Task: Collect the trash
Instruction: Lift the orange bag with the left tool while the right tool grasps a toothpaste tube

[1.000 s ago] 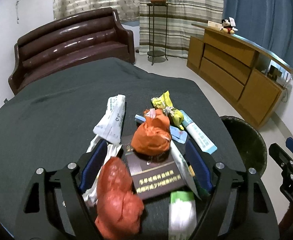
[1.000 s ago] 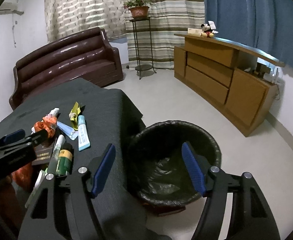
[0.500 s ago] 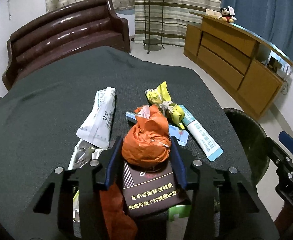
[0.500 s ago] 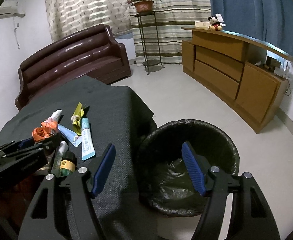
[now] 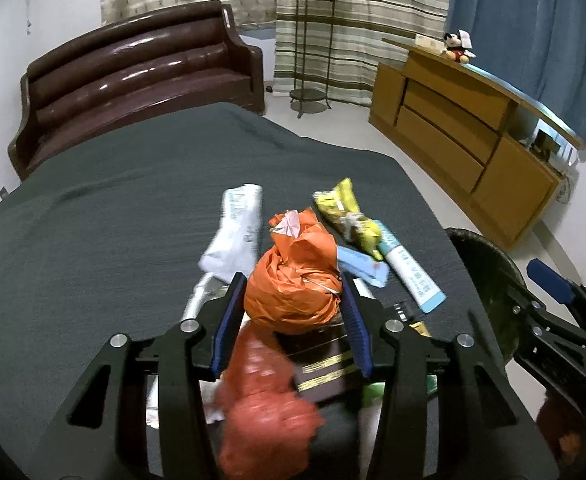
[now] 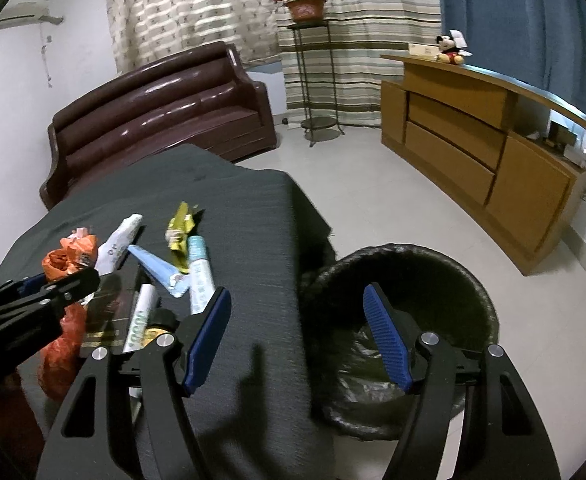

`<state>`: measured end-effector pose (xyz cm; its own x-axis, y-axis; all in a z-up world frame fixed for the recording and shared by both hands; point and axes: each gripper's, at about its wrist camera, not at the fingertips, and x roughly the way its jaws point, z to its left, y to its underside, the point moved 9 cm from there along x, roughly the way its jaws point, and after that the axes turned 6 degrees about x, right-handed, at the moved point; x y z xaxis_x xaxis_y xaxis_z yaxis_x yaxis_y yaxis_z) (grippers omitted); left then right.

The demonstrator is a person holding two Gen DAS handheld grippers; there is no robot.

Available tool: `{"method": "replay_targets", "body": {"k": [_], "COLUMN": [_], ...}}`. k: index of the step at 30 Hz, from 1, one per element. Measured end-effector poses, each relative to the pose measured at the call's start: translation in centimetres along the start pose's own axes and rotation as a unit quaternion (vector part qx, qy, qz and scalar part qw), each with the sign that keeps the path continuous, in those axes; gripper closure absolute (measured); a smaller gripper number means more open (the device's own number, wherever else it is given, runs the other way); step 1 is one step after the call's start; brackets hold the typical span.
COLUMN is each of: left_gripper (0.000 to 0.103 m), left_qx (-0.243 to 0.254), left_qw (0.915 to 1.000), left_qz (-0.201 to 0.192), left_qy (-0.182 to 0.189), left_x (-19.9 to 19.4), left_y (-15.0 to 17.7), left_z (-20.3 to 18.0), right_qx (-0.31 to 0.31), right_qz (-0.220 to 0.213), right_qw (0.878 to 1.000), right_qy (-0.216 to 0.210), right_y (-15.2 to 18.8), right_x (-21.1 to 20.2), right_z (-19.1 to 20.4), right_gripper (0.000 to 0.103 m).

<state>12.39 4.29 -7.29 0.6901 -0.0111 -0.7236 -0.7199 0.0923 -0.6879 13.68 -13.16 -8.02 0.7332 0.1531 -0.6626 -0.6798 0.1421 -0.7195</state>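
Observation:
A crumpled orange plastic bag point(image 5: 291, 276) sits on a dark cigarette box point(image 5: 325, 364) in the trash pile on the dark grey table point(image 5: 113, 232). My left gripper point(image 5: 293, 282) is shut on this bag, its blue pads pressing both sides. Seen from the right wrist view, the left gripper point(image 6: 49, 286) holds the orange bag point(image 6: 63, 260) at the far left. My right gripper point(image 6: 297, 300) stands open and empty over the table's edge and the black lined bin point(image 6: 453, 276). The bin point(image 5: 489, 256) stands on the floor to the table's right.
A blurred red mesh bag point(image 5: 261, 404), a white wrapper point(image 5: 237, 224), a yellow wrapper point(image 5: 343, 206), a blue packet point(image 5: 363, 268) and a toothpaste tube point(image 5: 411, 276) lie around. A brown sofa point(image 5: 133, 76), a plant stand point(image 5: 313, 40) and a wooden cabinet point(image 5: 473, 140) stand behind.
The left gripper moved forward over the pile and its jaws closed from wide open onto the orange bag. The right gripper drifted left, so the bin sits further right in its view.

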Motion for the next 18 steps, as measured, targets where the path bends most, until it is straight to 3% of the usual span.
{"method": "replay_targets", "body": {"k": [7,11,18], "left_gripper": [0.058,0.058,0.058], "left_qx": [-0.017,-0.029,-0.042], "left_qw": [0.9996,0.9988,0.9977], "left_qz": [-0.001,-0.001,0.006], "left_qy": [-0.022,-0.038,-0.053], "left_x": [-0.6,-0.6,-0.2], "left_y": [0.1,0.2,0.8], "left_z": [3.2,5.4,8.0], "right_qx": [-0.021,-0.04,-0.069], "right_qz": [0.017,0.037,0.062], "right_qw": [0.999,0.998,0.995], "right_qy": [-0.019,-0.026,-0.029], "right_y": [-0.3,0.1,0.8], "right_x": [1.7,2.8,4.1], "right_z": [2.7,4.0,5.4], "right_gripper": [0.037,0.046,0.053]}}
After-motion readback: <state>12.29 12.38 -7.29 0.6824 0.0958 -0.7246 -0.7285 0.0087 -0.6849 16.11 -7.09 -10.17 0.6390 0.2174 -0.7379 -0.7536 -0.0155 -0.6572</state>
